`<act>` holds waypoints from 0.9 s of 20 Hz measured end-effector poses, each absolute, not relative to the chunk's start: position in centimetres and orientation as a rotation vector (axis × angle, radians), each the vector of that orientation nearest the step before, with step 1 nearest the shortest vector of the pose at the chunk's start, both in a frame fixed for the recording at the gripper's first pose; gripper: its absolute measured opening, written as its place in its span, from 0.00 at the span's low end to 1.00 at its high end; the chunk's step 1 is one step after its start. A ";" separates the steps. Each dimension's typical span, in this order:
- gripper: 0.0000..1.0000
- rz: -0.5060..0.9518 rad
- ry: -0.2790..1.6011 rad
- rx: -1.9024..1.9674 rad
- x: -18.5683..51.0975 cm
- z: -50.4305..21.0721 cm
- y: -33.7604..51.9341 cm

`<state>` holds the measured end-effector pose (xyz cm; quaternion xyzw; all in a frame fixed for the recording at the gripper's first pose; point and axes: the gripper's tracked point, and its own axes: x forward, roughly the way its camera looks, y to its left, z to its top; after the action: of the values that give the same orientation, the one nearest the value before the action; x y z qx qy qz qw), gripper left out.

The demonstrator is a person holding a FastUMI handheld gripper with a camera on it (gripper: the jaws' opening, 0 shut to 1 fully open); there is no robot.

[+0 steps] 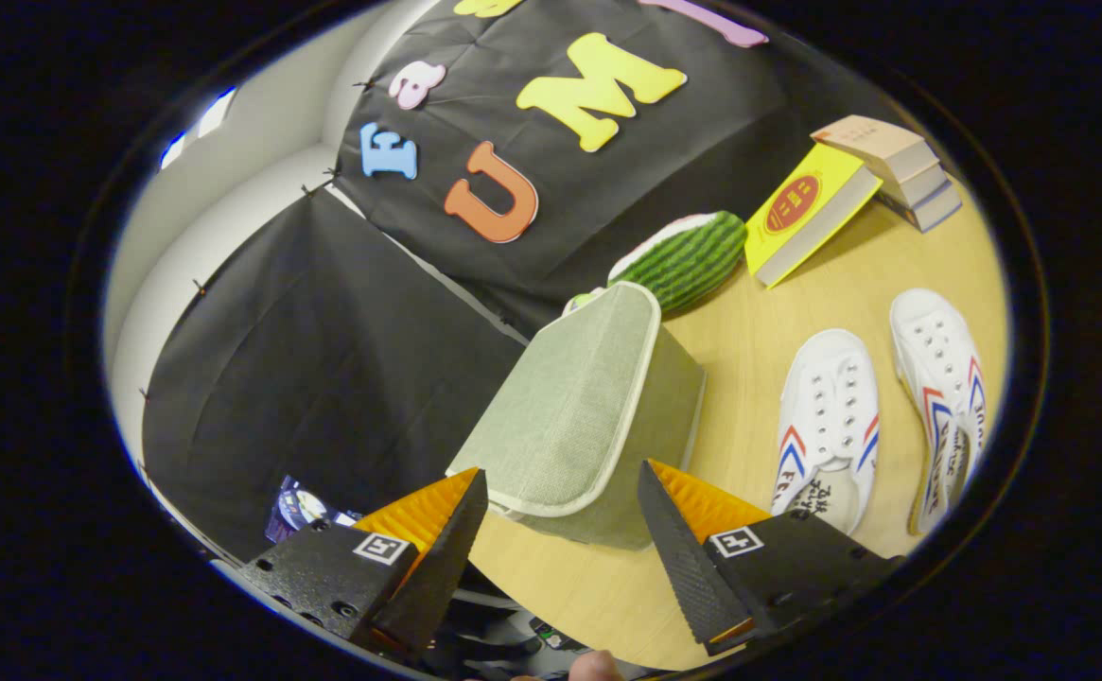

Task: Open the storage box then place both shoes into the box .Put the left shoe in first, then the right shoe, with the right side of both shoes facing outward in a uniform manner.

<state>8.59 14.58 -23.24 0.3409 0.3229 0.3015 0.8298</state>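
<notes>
Two fingers of the gripper [562, 492] stand wide apart with nothing held between them, and the near lower edge of the grey-green fabric storage box [581, 416] sits in the gap just ahead of their tips. The box has pale piping along its lid edge, its lid is closed, and it rests on the light wooden table [759, 331]. Neither finger touches the fabric as far as the view shows. Behind the box, against the black cloth wall, lies a plush toy shaped like a striped green watermelon slice [692, 257]. To the right of the box, clear of the right finger, two white canvas shoes with red and blue side stripes lie side by side on the table: the nearer shoe [830, 426] just beyond the right fingertip, the farther shoe [943, 397] beside it, toes pointing away. Beyond the shoes, a yellow book [811, 213] leans against a small stack of books [896, 165].
</notes>
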 end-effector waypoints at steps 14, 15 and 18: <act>0.50 0.684 0.799 1.127 11.3 -25.2 17.4; 0.30 0.683 0.789 1.130 11.2 -24.7 17.0; 0.08 0.692 0.753 1.112 11.2 -22.7 16.6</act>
<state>11.25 16.60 -22.71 0.5045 0.3417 0.3142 0.7280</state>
